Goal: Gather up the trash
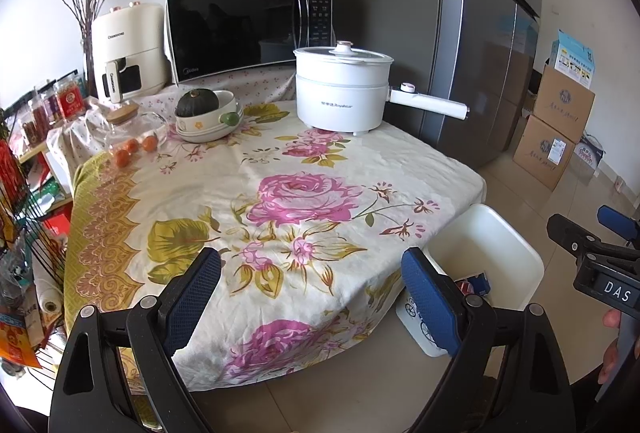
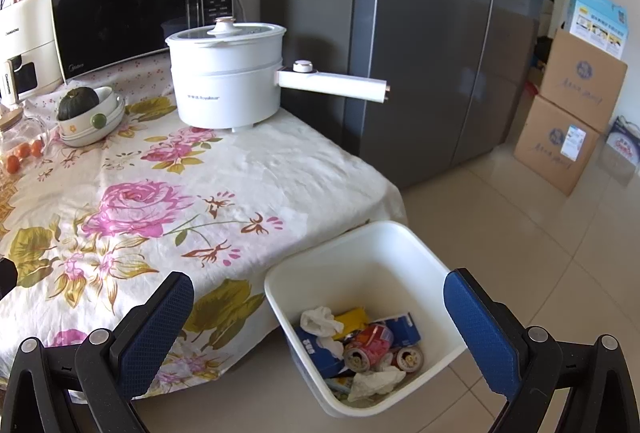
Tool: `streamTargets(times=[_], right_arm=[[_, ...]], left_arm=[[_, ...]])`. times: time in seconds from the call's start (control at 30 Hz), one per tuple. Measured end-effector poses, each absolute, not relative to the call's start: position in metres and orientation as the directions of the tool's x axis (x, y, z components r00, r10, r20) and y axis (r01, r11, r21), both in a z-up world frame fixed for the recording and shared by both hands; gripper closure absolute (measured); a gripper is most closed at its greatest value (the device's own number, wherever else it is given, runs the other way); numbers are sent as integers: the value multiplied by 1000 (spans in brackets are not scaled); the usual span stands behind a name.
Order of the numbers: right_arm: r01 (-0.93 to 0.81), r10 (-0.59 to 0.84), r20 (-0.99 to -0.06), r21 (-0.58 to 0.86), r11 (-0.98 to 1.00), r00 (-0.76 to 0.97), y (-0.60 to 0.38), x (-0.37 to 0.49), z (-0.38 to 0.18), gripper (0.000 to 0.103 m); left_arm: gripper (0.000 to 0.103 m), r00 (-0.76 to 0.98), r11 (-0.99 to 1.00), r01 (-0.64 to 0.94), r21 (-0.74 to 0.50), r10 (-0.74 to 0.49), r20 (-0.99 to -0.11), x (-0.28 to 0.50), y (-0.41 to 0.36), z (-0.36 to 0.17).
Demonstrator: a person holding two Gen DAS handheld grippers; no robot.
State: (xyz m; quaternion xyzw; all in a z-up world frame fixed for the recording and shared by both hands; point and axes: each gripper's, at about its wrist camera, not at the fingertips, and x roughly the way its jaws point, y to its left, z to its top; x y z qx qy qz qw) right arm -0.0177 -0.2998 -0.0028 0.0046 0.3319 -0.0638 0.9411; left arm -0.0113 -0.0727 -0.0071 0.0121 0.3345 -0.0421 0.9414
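The right hand-held gripper [image 2: 316, 317] hangs released and empty above the white bin [image 2: 412, 253] on the floor just beside the desk [image 2: 280, 169]; the left hand-held gripper [image 1: 312, 297] is likewise spread wide over the flowered cloth, holding nothing. The trash [image 2: 360, 349] lies inside the bin: crushed cans, crumpled tissue, wrappers. All of it looks light; cans are stiff but slippery, best pinched across the body, tissue soft, taken anywhere. No loose trash shows on the desk.
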Motion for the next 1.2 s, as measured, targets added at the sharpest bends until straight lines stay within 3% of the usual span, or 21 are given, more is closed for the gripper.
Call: streamTargets(times=[1.2], right_arm=[[125,-108,-622,-16,992,775,-304,-19,-2,0]], left_arm=[[10,779,996,86,-13,-76,-622,-14,-72,-4]])
